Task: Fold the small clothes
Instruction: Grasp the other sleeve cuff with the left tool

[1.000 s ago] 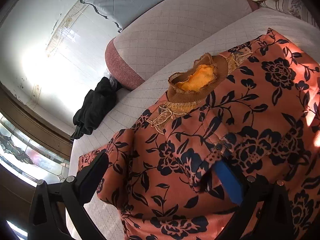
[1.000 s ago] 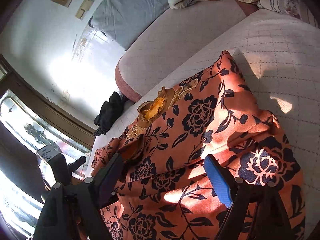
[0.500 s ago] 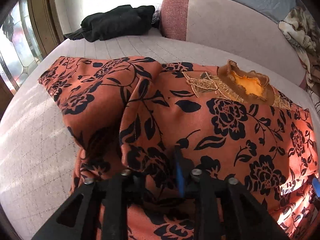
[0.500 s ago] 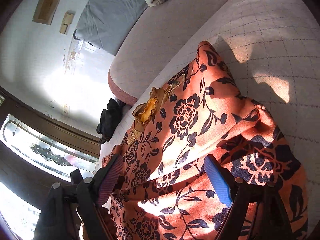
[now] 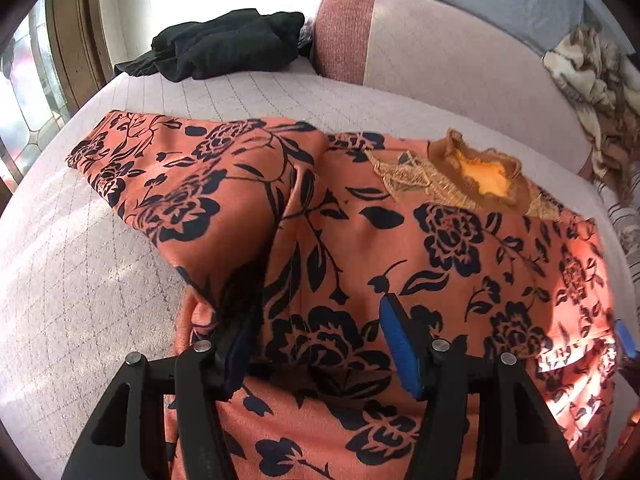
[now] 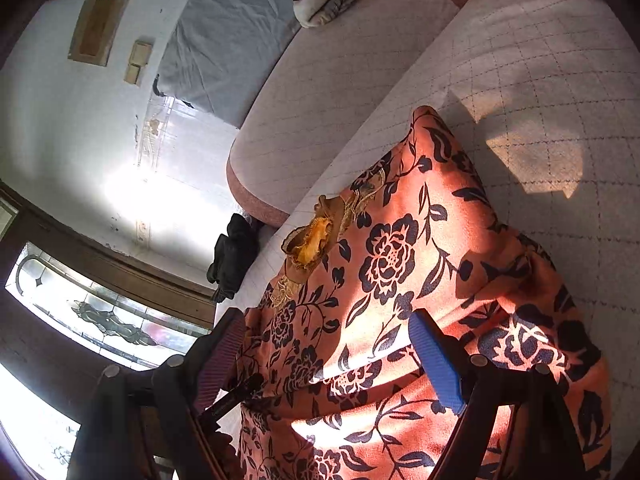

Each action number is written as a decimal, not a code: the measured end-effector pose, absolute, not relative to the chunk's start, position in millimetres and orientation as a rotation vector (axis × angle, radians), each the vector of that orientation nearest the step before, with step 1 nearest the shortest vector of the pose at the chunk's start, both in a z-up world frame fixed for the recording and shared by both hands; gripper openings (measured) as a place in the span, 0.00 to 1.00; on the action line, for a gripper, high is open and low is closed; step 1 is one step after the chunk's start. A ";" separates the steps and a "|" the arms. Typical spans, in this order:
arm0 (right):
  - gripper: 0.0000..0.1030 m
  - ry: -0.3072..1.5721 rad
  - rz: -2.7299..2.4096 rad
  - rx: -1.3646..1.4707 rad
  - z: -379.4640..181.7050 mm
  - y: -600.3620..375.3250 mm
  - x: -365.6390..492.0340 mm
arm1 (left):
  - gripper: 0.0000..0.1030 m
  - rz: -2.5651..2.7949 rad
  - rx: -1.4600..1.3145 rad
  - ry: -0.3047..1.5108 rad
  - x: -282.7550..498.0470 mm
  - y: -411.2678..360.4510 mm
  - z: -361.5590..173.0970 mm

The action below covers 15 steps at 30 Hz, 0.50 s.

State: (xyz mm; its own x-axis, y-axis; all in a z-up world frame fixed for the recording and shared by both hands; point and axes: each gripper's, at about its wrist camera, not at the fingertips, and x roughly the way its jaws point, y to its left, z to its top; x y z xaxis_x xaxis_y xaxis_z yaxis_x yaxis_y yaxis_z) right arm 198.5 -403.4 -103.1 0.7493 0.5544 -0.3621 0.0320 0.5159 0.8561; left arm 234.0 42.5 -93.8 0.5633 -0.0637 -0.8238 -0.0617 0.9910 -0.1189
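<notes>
A pale quilted bed fills both views, with a padded pink headboard along the upper part of the left wrist frame and a stained-glass window at the lower left of the right wrist frame. A black garment lies bunched at the upper left of the left wrist frame, well apart from the work. A patterned blanket is heaped at the upper right edge.

The orange floral garment lies spread across the centre of the bed, its brown collar toward the headboard. One side is folded inward, forming a raised crease near centre frame; a sleeve extends to the left.

Left tool: jaws have just been opening, and stand partly apart over the lower edge of the garment. A fold of fabric sits between them; the left finger is partly buried in cloth. The blue pad on the right finger stands clear of the fold. No firm grip is evident.

Right tool: jaws wide apart above the garment's lower right portion, the fabric lying between and beneath them, unpinched. Sunlight falls across this section.
</notes>
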 end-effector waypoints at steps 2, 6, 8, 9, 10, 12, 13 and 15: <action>0.94 0.733 0.276 1.002 -120.6 -415.5 218.3 | 0.62 -0.038 -0.203 0.936 224.2 62.4 -80.0; 0.89 0.781 0.188 1.034 -122.0 -429.5 216.5 | 0.75 -0.019 -0.358 0.850 212.6 136.4 -53.9; 0.89 0.745 0.196 0.944 -100.4 -418.4 200.8 | 0.81 0.064 -0.447 0.805 220.0 186.9 -52.9; 0.90 0.733 0.221 0.904 -94.4 -410.8 192.5 | 0.81 0.101 -0.510 0.798 226.9 214.9 -56.7; 0.90 0.731 0.237 0.859 -91.2 -402.0 184.7 | 0.81 0.129 -0.593 0.798 235.4 242.9 -63.8; 0.90 0.751 0.231 0.774 -93.9 -385.2 173.2 | 0.81 0.175 -0.765 0.798 251.1 291.1 -81.3; 0.90 0.758 0.227 0.736 -97.9 -377.9 168.9 | 0.80 0.179 -0.817 0.801 260.1 308.4 -88.8; 0.90 0.743 0.173 0.629 -102.4 -366.5 161.9 | 0.80 0.193 -0.859 0.795 276.4 331.7 -95.8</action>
State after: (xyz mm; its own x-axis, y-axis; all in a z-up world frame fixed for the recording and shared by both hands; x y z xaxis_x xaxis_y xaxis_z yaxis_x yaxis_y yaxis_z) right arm 161.9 -366.5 -102.4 0.7321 0.3616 -0.5774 0.0690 0.8039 0.5908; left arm 276.4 331.7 -95.8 0.7029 -0.1526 -0.6947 -0.4539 0.6557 -0.6033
